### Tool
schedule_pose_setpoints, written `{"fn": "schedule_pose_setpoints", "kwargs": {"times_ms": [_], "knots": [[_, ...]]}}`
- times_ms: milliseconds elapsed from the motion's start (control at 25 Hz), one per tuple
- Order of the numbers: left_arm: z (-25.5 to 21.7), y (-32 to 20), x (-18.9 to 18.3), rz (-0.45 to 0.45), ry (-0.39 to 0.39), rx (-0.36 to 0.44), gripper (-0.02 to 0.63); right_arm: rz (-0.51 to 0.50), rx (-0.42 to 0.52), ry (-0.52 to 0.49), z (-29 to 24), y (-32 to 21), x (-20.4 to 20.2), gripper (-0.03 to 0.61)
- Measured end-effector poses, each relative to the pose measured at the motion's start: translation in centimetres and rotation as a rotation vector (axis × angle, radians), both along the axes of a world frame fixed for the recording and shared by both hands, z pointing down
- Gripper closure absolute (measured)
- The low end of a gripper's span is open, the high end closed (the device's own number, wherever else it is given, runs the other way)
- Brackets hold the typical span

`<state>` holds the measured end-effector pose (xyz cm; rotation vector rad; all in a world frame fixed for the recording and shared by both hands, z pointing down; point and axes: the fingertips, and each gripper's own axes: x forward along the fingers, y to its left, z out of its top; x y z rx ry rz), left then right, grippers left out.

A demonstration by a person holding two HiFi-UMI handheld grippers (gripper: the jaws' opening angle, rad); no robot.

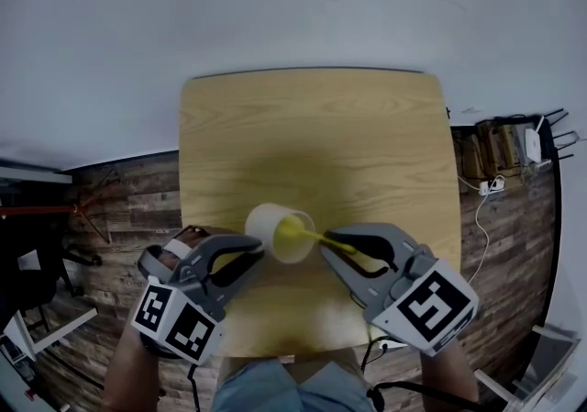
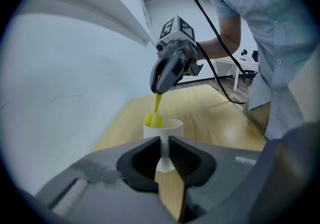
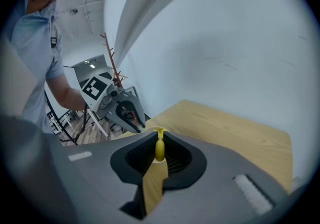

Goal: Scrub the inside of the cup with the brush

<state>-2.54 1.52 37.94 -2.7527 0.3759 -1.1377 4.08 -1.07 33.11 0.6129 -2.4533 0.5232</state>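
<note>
The right gripper (image 1: 328, 248), clamped on the brush (image 1: 295, 235), aims its handle leftward into the cup (image 1: 266, 217) that the left gripper (image 1: 251, 254) pinches.

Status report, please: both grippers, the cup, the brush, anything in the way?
Left gripper shut on cup. Right gripper shut on brush, brush head inside cup. Nothing seen in the way.

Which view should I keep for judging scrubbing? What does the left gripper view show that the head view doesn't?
Only the left gripper view: the left gripper pinching a white part of the cup, seen close up. Only the head view: the whole table and the left gripper's marker cube. Both: the right gripper holding the yellow brush, its head in the cup.
</note>
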Motion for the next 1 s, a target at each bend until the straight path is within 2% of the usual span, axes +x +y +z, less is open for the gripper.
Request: {"fn": "schedule_pose_setpoints", "kwargs": {"times_ms": [160, 400, 720, 1000], "knots": [[-0.3, -0.3, 0.2, -0.001, 0.011, 0.004, 0.537, 0.001, 0.038, 0.093, 0.8, -0.2, 1.3, 0.538], [-0.5, -0.6, 0.6, -0.018, 0.022, 0.016, 0.537, 0.004, -0.018, 0.165, 2.5, 1.6, 2.2, 0.538], [-0.4, -0.5, 0.8, -0.031, 0.030, 0.018, 0.536, 0.049, -0.131, 0.067, 2.3, 3.6, 1.0, 0.538], [-0.1, -0.3, 0.3, -0.075, 0.075, 0.006, 0.537, 0.147, -0.183, -0.106, 1.3, 3.1, 0.1, 0.538]]}}
